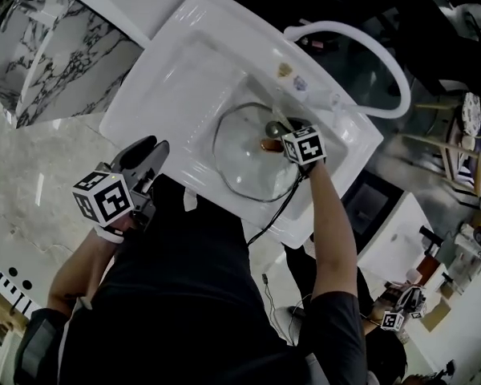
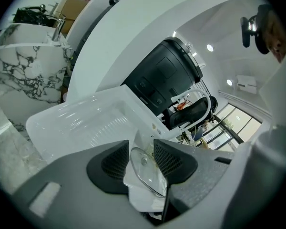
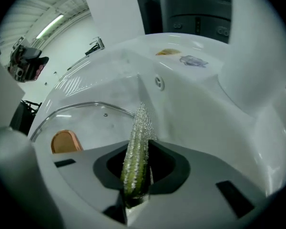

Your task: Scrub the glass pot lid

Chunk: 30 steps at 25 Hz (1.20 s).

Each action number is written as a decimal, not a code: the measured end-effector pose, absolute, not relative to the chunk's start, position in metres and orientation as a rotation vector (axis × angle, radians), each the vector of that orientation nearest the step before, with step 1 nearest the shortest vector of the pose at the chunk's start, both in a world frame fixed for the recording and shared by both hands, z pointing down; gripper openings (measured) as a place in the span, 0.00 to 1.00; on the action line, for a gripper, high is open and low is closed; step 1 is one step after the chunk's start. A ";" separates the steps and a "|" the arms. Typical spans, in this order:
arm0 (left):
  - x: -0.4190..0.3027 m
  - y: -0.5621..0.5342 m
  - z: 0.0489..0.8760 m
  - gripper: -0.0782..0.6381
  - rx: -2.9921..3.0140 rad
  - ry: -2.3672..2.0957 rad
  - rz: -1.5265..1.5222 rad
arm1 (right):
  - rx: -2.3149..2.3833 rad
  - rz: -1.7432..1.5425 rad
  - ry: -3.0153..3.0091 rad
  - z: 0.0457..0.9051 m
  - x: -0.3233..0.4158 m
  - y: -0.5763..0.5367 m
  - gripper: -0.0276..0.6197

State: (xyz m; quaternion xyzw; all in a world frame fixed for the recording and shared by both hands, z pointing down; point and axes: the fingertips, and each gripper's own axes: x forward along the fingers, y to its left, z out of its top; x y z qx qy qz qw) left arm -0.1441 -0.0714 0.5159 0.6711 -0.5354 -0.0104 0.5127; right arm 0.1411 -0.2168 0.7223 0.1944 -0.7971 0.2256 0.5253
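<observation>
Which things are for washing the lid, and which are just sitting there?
For the job:
- glass lid, lying in the white sink
- sparkly green sponge, pinched in the right gripper

Just there:
- left gripper, open and empty, held away from the sink
- marble basin
- black machine
- stickers on the sink's rim

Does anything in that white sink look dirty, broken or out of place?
Only two small spots on the white sink's back ledge: a yellowish-brown smudge and a bluish-grey mark beside it. Whether stains or stickers, I cannot tell. The round glass pot lid lies in the basin with no visible crack.
</observation>
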 end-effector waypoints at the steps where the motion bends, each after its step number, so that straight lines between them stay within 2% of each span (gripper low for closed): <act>1: -0.146 -0.069 0.516 0.34 1.610 -1.292 -0.026 | 0.427 0.529 -1.908 0.722 0.134 -0.217 0.14; 17: -0.170 -0.056 0.518 0.34 1.551 -1.339 -0.077 | 0.026 0.448 -2.010 0.701 0.029 -0.189 0.15; 30: -0.150 -0.071 0.507 0.34 1.630 -1.270 -0.056 | -0.237 0.424 -2.035 0.666 -0.004 -0.126 0.14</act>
